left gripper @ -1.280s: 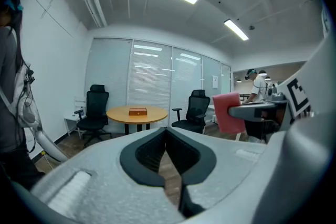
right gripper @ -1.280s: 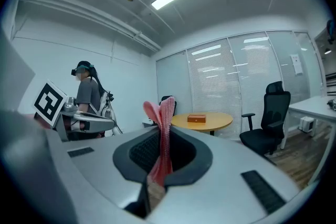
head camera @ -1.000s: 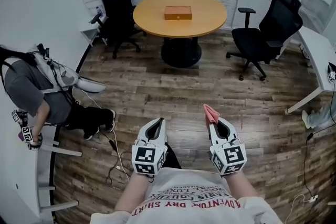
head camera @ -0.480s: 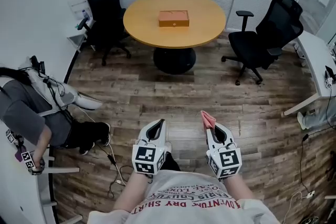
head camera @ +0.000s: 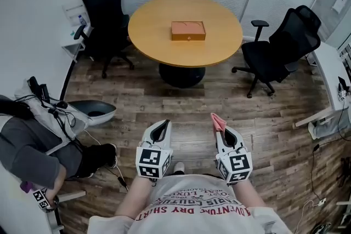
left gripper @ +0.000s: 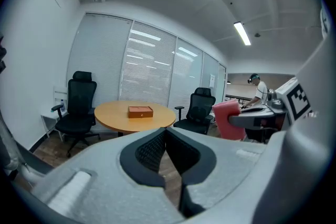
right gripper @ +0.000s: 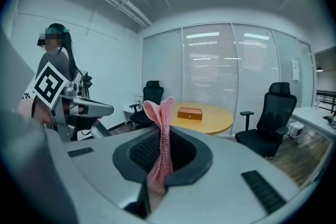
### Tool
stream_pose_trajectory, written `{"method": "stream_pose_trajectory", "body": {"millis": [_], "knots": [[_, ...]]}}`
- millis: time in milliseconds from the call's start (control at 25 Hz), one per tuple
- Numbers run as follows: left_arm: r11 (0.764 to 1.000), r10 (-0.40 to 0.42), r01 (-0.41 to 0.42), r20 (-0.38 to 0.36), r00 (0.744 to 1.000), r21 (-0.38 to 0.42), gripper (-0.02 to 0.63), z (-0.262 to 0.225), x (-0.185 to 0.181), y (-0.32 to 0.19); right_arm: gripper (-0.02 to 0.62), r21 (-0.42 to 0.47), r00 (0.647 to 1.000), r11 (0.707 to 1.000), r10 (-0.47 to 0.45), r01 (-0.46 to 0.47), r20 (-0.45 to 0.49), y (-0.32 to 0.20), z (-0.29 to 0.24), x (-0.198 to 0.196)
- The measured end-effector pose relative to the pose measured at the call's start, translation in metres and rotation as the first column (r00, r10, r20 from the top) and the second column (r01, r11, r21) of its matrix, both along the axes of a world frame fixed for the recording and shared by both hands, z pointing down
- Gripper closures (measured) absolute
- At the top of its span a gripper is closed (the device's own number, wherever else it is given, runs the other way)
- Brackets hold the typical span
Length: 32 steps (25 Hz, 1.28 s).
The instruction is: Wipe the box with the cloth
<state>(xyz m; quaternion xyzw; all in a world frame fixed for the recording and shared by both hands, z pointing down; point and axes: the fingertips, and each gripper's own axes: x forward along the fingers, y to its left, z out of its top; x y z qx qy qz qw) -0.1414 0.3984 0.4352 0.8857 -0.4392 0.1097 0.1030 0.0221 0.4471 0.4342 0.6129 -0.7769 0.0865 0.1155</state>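
An orange-brown box (head camera: 188,30) lies near the middle of the round wooden table (head camera: 219,52), far ahead of both grippers; it also shows small in the left gripper view as the box (left gripper: 140,111) and in the right gripper view as the box (right gripper: 189,113). My right gripper (head camera: 220,130) is shut on a pink cloth (head camera: 218,121), which sticks up between its jaws as the cloth (right gripper: 161,136). My left gripper (head camera: 160,131) is shut with nothing in it. Both are held close to my body over the floor.
Black office chairs stand at the table's left (head camera: 104,13) and right (head camera: 279,46). A seated person (head camera: 33,145) with cables is at the left by a white desk. Another white desk (head camera: 334,79) is at the right. Wood floor lies between me and the table.
The view has moved forward and tilted: the table and box sit lower and nearer in frame. Both grippers keep their pose, the cloth still held in the right one.
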Motion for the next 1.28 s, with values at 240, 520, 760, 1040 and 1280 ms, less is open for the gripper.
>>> {"method": "stream_pose_trajectory", "body": {"millis": [240,520,760,1040,1280], "knots": [[1.0,-0.011,0.01,-0.02,1.0,-0.011,0.597,0.002,-0.014,-0.044,0.566,-0.031,1.0,1.0,-0.007,0.006,-0.013,-0.044,0.008,-0.011],[0.998,-0.056,0.056,-0.006,0.998,-0.02,0.597,0.016,-0.014,-0.1,0.566,-0.042,0.999,0.998,-0.048,0.049,0.01,-0.112,0.026,-0.007],[0.993,-0.115,0.115,0.007,0.993,-0.013,0.597,0.019,-0.002,-0.164,0.566,-0.027,0.994,0.994,-0.108,0.108,0.029,-0.19,0.03,0.008],[0.986,-0.166,0.166,0.014,0.986,-0.01,0.597,0.008,0.035,-0.264,0.566,-0.027,0.984,0.985,-0.172,0.173,0.036,-0.301,0.021,0.045],[0.978,-0.206,0.206,-0.001,0.979,0.019,0.597,-0.008,0.082,-0.359,0.566,-0.046,0.978,0.977,-0.204,0.206,0.047,-0.397,0.016,0.091]]}}
